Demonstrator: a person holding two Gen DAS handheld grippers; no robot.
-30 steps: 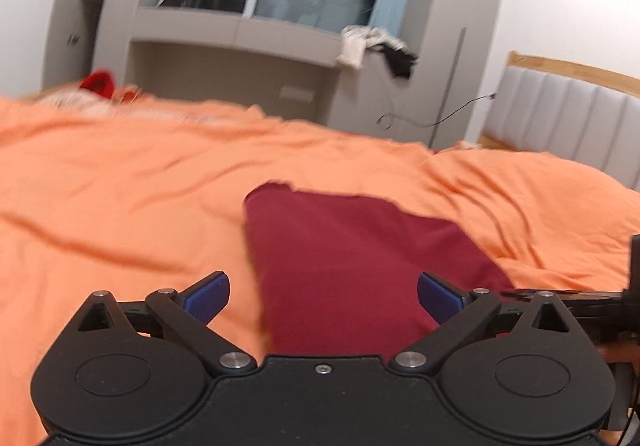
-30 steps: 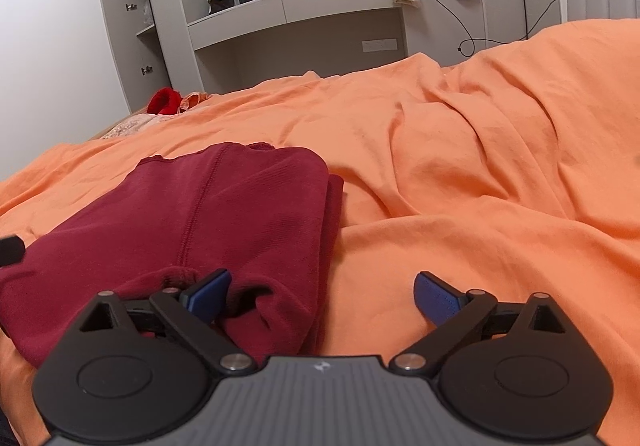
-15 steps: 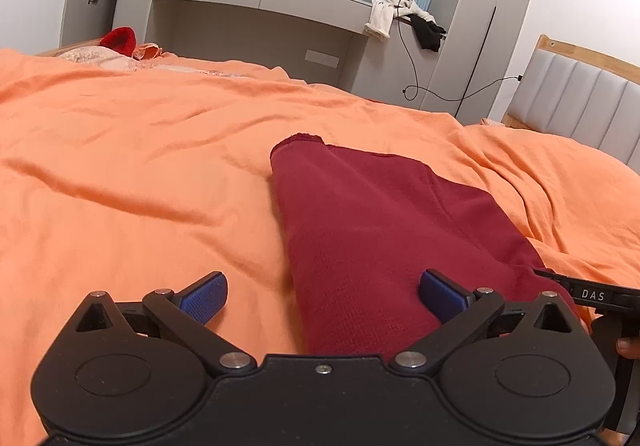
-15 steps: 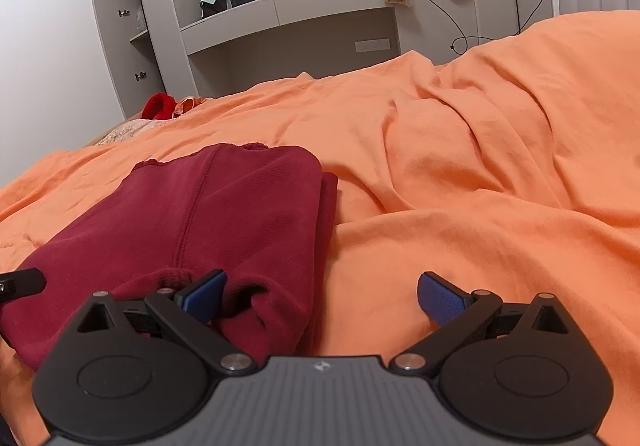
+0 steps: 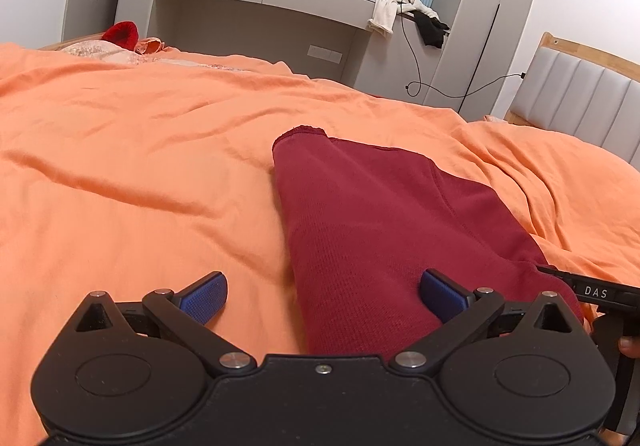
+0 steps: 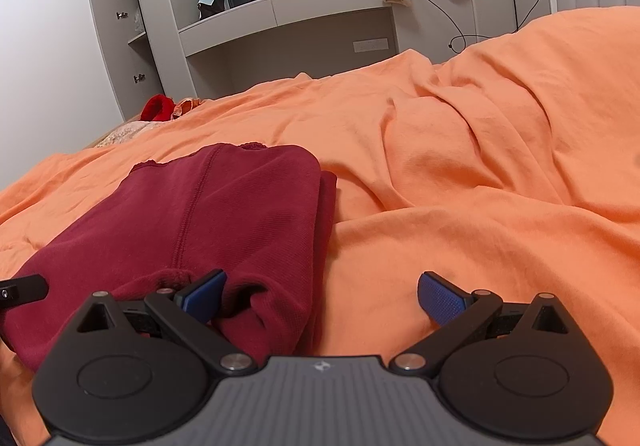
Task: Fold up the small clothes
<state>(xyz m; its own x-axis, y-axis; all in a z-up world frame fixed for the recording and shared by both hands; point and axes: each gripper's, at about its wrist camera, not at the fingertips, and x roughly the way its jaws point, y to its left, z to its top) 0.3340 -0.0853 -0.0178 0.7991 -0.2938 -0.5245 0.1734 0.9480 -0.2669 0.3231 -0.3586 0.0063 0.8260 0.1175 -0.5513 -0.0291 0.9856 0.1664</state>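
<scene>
a dark red garment (image 5: 384, 230) lies folded into a long, narrow shape on the orange bedcover (image 5: 140, 174), running from the lower centre of the left wrist view up toward mid-frame. left claw (image 5: 323, 292): jaws wide apart, holding nothing; one blue pad (image 5: 204, 296) sits over bare bedcover, the other over the near end of the garment. right claw (image 6: 322, 296): jaws likewise wide, empty; its left pad is at the garment's rumpled near edge, contact cannot be confirmed, and its right pad is over bare bedcover. in the right wrist view the garment (image 6: 208, 222) occupies the lower left, with a stitched seam along its top layer. part of the other tool, marked "das" (image 5: 596, 292), shows at the right edge of the left wrist view. a grey cabinet unit (image 5: 256, 10) fills the upper frame, with pale and black clothes (image 5: 404, 16) draped on its ledge.
</scene>
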